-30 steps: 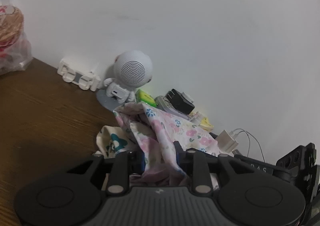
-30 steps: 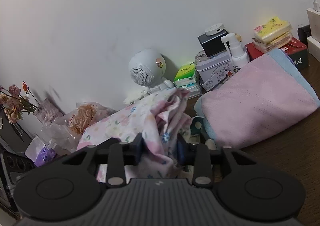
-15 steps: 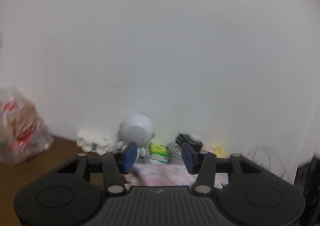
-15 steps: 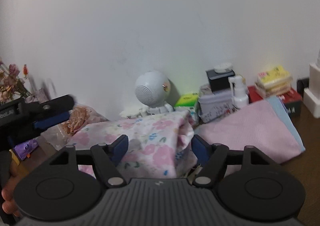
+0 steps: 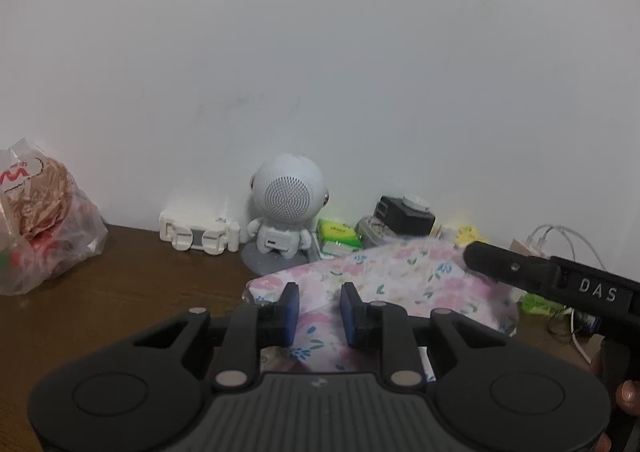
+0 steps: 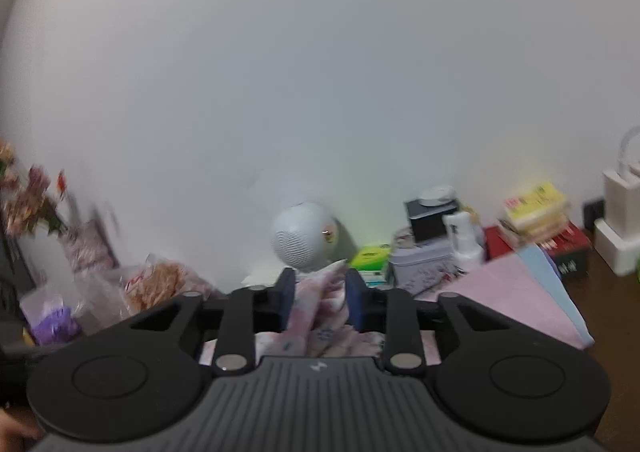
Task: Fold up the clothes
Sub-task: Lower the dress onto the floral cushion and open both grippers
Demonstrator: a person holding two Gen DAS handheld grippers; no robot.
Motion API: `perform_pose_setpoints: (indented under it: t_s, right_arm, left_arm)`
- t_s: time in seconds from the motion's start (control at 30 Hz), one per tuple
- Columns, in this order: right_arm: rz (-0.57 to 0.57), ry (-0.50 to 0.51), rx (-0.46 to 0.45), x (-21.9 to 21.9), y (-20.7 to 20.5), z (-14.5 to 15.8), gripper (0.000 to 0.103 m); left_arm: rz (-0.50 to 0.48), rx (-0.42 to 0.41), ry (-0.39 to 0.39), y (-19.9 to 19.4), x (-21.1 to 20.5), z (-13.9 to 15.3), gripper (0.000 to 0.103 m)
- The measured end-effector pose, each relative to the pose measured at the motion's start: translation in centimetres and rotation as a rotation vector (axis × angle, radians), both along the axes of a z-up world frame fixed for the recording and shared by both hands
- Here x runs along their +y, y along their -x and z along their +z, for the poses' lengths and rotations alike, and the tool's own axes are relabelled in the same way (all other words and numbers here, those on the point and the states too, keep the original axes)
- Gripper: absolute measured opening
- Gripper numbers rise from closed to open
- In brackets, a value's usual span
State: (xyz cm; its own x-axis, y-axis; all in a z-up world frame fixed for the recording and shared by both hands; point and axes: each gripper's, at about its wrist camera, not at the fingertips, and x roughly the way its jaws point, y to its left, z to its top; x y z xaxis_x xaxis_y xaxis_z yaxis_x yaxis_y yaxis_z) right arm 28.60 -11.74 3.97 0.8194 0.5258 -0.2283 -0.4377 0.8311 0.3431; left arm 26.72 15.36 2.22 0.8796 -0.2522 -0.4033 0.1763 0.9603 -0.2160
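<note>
A floral garment (image 5: pixel 400 276), white with pink and blue flowers, lies spread on the brown table (image 5: pixel 120 292). My left gripper (image 5: pixel 320 308) is closing, and a fold of the garment fills the gap between its blue pads. In the right wrist view the garment (image 6: pixel 324 292) stands bunched up between the blue pads of my right gripper (image 6: pixel 320 292), which is closing on it too. The right tool's black body (image 5: pixel 580 284) reaches in over the garment's right end, with a fingertip (image 5: pixel 628 392) of the person showing below it.
Along the wall stand a white astronaut speaker (image 5: pixel 286 204), a white stand (image 5: pixel 196 236), green packets (image 5: pixel 338 232), a tin with a spray bottle (image 6: pixel 464 240) and chargers (image 5: pixel 552 240). A snack bag (image 5: pixel 36 220) sits far left. A folded pink cloth (image 6: pixel 500 292) lies right.
A second ago both grippers held bunched floral cloth. Half a second ago both stood wide open above it. Now both have narrowed onto the cloth again, and the garment lies flatter.
</note>
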Motion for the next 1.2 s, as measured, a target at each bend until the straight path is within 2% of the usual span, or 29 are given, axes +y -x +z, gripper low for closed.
perform_pose_setpoints:
  t_s: [0.1,0.23,0.37,0.4,0.47,0.5,0.57,0.6,0.67,0.73,0.8,0.87,0.9,1.03,1.07,1.2]
  right_arm:
    - [0.010,0.073,0.039,1.5,-0.7,-1.1,0.026]
    - [0.015,0.090,0.125,2.0,-1.8,-3.1,0.026]
    - [0.004,0.091,0.119,1.8,-1.3,-2.7,0.027]
    - [-0.012,0.081,0.105,1.5,-1.2,-2.4,0.029]
    - [-0.044,0.062,0.077,0.8,-0.9,-1.8,0.031]
    - [-0.066,0.058,0.030,0.5,-0.4,-1.2,0.031]
    - [-0.083,0.037,-0.073,0.0,0.5,-0.2,0.029]
    - [-0.071,0.018,-0.117,-0.1,0.9,0.1,0.022]
    - [-0.026,0.018,-0.148,0.4,1.2,0.2,0.020]
    - [0.002,0.068,-0.123,1.4,0.8,-0.2,0.019]
    - [0.035,0.133,-0.007,2.6,-0.7,-1.6,0.018]
    - [0.047,0.141,0.079,2.9,-1.6,-2.8,0.018]
    - [0.045,0.132,0.083,2.8,-1.5,-2.8,0.018]
    - [-0.004,0.103,0.047,1.6,0.1,-0.1,0.020]
    - [-0.012,0.068,0.030,1.0,1.0,1.1,0.020]
    - [-0.046,0.070,-0.052,-0.4,5.1,5.4,0.024]
  left_arm:
    - [-0.003,0.017,-0.020,0.2,0.3,-1.0,0.021]
    - [-0.025,0.041,0.080,-0.3,1.9,-2.2,0.022]
    - [-0.029,0.025,0.103,0.0,2.2,-1.9,0.023]
    - [-0.029,0.016,0.106,0.1,2.2,-1.6,0.024]
    - [-0.026,-0.011,0.117,0.5,2.2,-1.0,0.036]
    - [-0.026,-0.025,0.122,0.7,2.2,-0.7,0.039]
    - [-0.021,-0.044,0.117,0.9,2.1,-0.4,0.040]
    - [-0.017,-0.050,0.110,0.9,2.0,-0.2,0.040]
    - [-0.008,-0.053,0.101,1.0,1.9,-0.2,0.039]
    - [-0.008,-0.034,0.092,0.7,1.7,-0.4,0.037]
    - [-0.013,-0.003,0.054,0.3,1.2,-0.8,0.037]
    - [-0.018,0.006,0.021,0.1,0.8,-1.2,0.037]
    - [-0.018,0.002,0.024,0.1,0.8,-1.1,0.037]
    - [0.014,-0.002,0.074,0.9,1.0,1.3,0.037]
    - [0.009,-0.017,0.084,1.5,0.8,2.4,0.037]
    - [-0.028,-0.084,0.056,5.9,-1.6,6.5,0.040]
